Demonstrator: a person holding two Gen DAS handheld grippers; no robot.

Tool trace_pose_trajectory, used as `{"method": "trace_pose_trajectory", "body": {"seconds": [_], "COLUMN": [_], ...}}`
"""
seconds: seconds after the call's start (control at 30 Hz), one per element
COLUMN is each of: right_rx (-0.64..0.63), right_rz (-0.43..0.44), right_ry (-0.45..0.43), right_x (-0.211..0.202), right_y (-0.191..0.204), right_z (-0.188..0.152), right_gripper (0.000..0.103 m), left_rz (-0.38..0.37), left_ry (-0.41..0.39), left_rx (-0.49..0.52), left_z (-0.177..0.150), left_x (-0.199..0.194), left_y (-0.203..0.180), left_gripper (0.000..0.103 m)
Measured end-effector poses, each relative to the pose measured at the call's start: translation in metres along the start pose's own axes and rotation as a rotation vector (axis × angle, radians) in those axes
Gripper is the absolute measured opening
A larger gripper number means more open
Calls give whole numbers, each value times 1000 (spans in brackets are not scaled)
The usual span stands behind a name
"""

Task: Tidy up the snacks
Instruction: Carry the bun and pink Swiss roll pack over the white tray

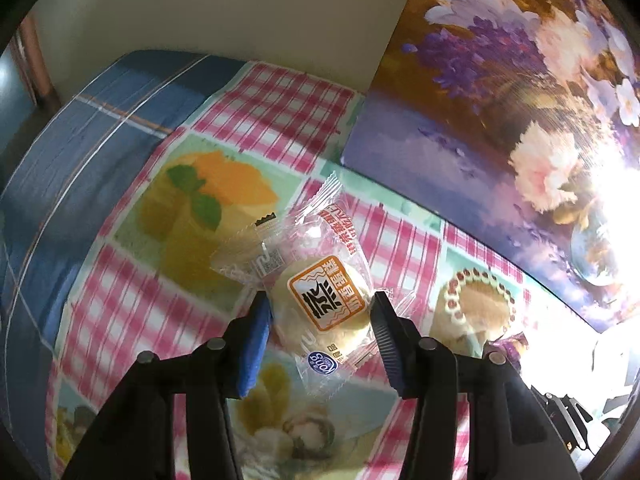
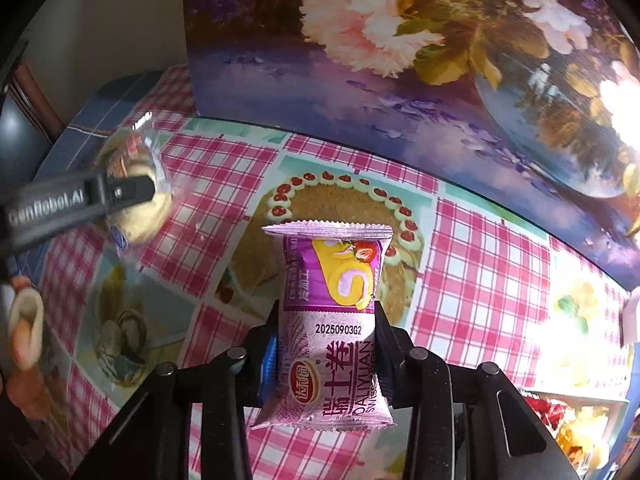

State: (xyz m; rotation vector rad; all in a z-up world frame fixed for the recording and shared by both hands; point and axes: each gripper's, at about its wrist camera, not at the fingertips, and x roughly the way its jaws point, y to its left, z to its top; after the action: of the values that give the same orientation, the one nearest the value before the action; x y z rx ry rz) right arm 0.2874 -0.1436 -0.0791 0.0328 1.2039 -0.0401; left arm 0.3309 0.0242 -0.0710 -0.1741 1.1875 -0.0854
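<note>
Glare whitens the table's right edge, blurring a snack tray point(image 2: 576, 420) there. Right gripper point(image 2: 326, 344) clamps a purple Swiss-roll packet point(image 2: 332, 320). Left gripper point(image 1: 320, 312) brackets a clear-wrapped cake point(image 1: 320, 292); contact unclear. Beyond both stands a floral panel point(image 1: 500, 92).

Two grippers: the left gripper point(image 1: 322, 312) and the right gripper point(image 2: 326, 344). Two wrapped snacks: one clear-wrapped round cake point(image 1: 320, 300) and one purple Swiss roll packet point(image 2: 334, 320). One checked tablecloth point(image 1: 132, 308). One floral panel point(image 2: 400, 60) standing at the back. One container of assorted wrapped items point(image 2: 576, 428), count indeterminate.
</note>
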Motion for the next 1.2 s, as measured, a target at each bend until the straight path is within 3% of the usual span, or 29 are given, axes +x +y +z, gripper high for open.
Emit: {"method": "trace_pose_trajectory", "body": {"seconds": [0.2, 0.57, 0.97, 1.2], "right_rx": [25, 145, 264, 310], "right_rz": [23, 49, 25, 0], "right_ry": [-20, -71, -119, -181], "right_x": [-26, -74, -118, -154], "right_y": [-4, -17, -40, -54], "right_z": [-17, -78, -127, -143], "right_gripper": [42, 42, 42, 42], "left_rz": [2, 6, -26, -53], "left_ry": [6, 4, -33, -59], "left_rx": [-48, -129, -127, -37], "left_z": [-32, -88, -130, -148], "left_x": [-16, -37, -87, -120], "left_y": [2, 1, -40, -86], "left_gripper": [51, 51, 51, 51]}}
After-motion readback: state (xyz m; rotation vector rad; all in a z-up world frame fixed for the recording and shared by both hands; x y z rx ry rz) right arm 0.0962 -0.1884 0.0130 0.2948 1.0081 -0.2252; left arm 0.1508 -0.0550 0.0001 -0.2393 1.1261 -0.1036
